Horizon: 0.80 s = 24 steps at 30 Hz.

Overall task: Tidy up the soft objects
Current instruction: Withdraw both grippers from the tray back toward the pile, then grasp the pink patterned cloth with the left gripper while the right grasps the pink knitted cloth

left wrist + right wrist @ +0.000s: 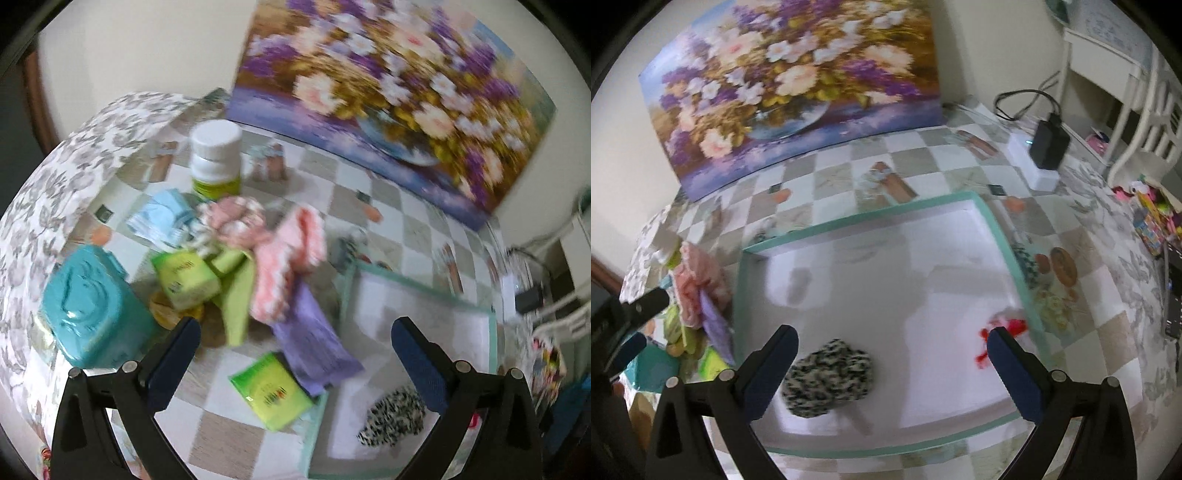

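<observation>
A white tray with a teal rim (993, 221) lies on the checked tablecloth; it also shows in the left wrist view (417, 291). In it lie a black-and-white speckled soft piece (831, 373), also in the left wrist view (395, 417), and a red-and-white soft item (1004, 328). Left of the tray is a pile: pink knitted pieces (291, 254), a purple cloth (314, 343), a green cloth (236, 302), blue masks (162, 218). My left gripper (295, 343) is open over the pile's near side. My right gripper (892, 354) is open over the tray.
A white bottle (216, 158) stands behind the pile. A teal wipes pack (92, 306) and green tissue packs (273, 395) lie near it. A flower painting (798, 81) leans on the wall. A charger block (1049, 144) sits at the far right.
</observation>
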Each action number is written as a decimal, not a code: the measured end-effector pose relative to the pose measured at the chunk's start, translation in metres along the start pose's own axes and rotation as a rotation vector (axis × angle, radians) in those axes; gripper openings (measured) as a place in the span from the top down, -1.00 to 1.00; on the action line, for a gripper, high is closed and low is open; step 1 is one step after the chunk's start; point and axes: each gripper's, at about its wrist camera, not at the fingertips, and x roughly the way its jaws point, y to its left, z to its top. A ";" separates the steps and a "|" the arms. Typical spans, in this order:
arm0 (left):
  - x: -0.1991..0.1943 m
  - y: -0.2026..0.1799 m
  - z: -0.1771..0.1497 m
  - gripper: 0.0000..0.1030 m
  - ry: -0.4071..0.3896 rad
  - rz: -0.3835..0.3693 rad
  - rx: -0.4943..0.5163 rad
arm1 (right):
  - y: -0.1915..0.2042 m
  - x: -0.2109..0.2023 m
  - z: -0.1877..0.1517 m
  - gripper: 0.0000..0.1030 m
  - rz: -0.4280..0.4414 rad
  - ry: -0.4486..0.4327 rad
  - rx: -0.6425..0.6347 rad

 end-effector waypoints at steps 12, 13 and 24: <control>-0.013 0.060 0.049 -0.99 -0.069 -0.003 -0.136 | 0.064 -0.010 0.024 -1.00 0.105 -0.016 -0.092; -0.014 0.065 0.052 -0.99 -0.075 0.001 -0.143 | 0.069 -0.010 0.027 -1.00 0.108 -0.019 -0.100; -0.002 0.105 0.080 -0.99 -0.004 0.027 -0.190 | 0.141 0.003 0.054 -1.00 0.248 -0.013 -0.177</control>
